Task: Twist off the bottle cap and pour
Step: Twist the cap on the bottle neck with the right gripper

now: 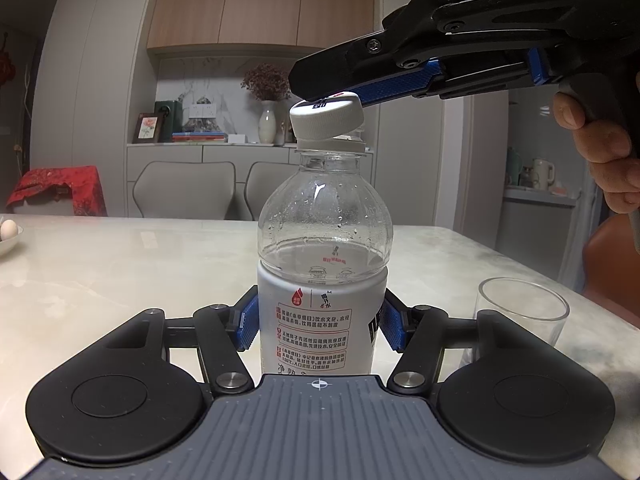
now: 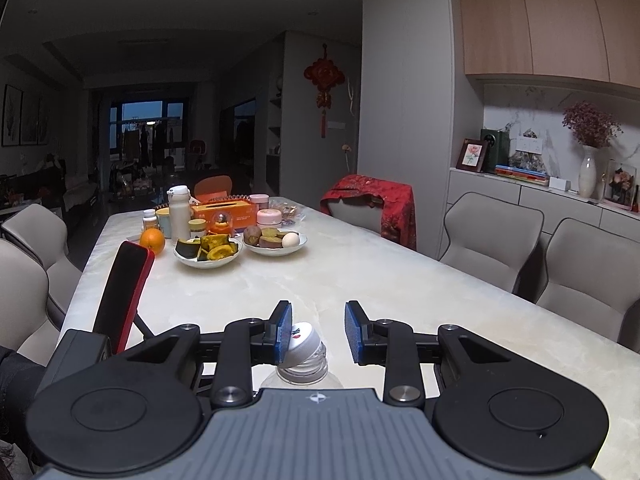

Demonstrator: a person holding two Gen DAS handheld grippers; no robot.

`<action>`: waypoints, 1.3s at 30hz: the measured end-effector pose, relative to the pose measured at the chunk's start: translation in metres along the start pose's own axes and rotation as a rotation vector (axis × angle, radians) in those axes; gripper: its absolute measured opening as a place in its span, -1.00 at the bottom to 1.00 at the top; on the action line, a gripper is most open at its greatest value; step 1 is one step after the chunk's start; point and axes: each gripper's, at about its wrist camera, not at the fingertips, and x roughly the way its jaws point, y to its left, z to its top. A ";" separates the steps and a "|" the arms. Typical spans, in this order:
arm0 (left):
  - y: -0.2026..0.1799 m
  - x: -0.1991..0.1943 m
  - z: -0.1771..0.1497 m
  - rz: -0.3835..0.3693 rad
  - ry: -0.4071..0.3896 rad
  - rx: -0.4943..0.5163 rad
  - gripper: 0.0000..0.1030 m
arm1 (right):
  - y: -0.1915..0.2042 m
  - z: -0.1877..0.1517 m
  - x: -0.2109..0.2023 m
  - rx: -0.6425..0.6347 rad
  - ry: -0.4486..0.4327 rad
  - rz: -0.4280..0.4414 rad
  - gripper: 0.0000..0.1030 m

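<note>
Left gripper clamps the bottle upright on the table. Right gripper's jaws stand apart — cap tilted, loose on the neck, touching only one pad. A nudge could knock it off beside the glass.

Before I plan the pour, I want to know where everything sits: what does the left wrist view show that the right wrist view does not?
Only the left wrist view: the clear glass beside the bottle, and the left tool clamped on the bottle's label. Only the right wrist view: a red phone on a stand, an orange, a bowl of squash. Both: the white cap tilted on the bottle's neck, the marble table.
</note>
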 end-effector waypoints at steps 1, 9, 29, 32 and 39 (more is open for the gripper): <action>0.000 0.000 0.000 -0.001 0.000 0.000 0.16 | 0.000 0.000 0.000 0.002 -0.001 0.000 -0.37; -0.001 0.001 0.002 -0.001 0.002 -0.001 0.16 | -0.008 0.001 -0.005 0.016 -0.013 -0.005 -0.37; -0.008 0.004 0.002 0.007 0.003 0.002 0.16 | -0.016 0.001 -0.005 0.031 -0.017 -0.024 -0.37; -0.008 0.004 0.002 0.006 0.003 0.001 0.16 | -0.018 0.001 -0.005 0.033 -0.016 -0.026 -0.37; -0.010 0.005 0.003 0.008 0.005 0.004 0.16 | -0.015 0.002 -0.008 0.043 -0.026 -0.016 -0.37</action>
